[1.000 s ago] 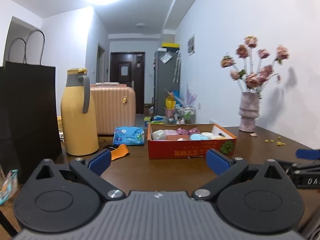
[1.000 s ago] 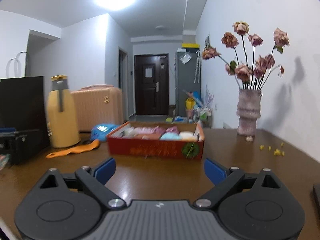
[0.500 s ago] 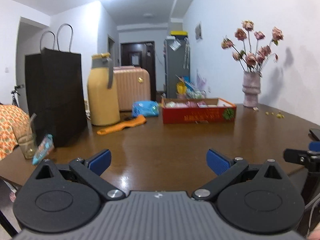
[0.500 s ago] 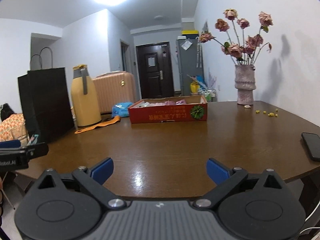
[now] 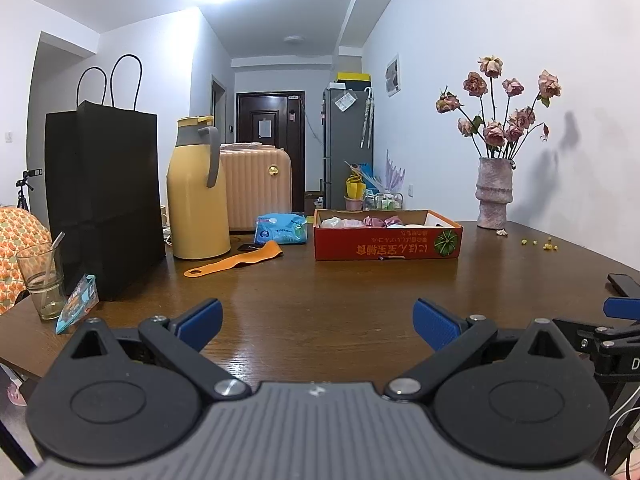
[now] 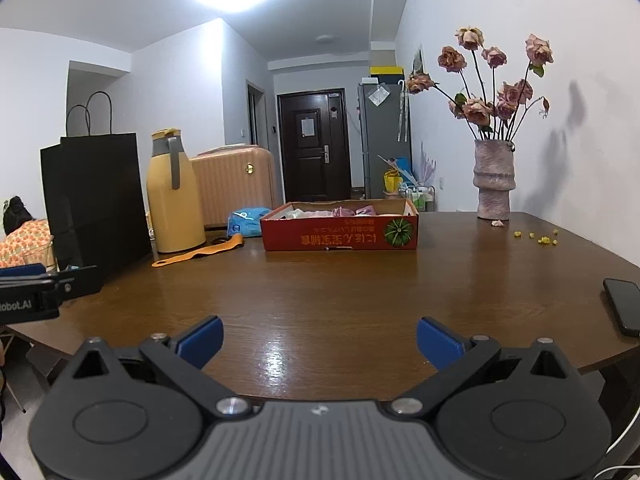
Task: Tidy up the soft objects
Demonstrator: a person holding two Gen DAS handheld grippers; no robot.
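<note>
Jaws of both grippers are seen spread wide with nothing between them, only bare table (image 5: 320,320) showing in the gap. The left gripper (image 5: 318,318) is held over the near edge of the wooden top, and the right gripper (image 6: 319,338) is held just beside it at the same edge, its jaws opening at this moment. A blue fingertip and black frame of the right tool are seen at the right border of the left view, and the left tool's frame is seen at the left border of the right view.

Soft items (image 5: 372,222), pale pink, white and mauve, are packed inside a red box (image 5: 386,244) that is set well away from both grippers, toward the far side of the table. What each item is cannot be told from here. A blue packet (image 5: 280,230) is laid just left of the box, and an orange strap (image 5: 236,260) is stretched on the wood in front of a yellow jug (image 5: 196,192). A black paper bag (image 5: 102,196) is stood upright left of the jug, with a glass (image 5: 40,282) near the table's left edge. A vase (image 5: 494,192) of dried roses is placed at the far right by the wall, with small yellow bits scattered near it. A phone (image 6: 624,306) is laid flat at the right edge.
</note>
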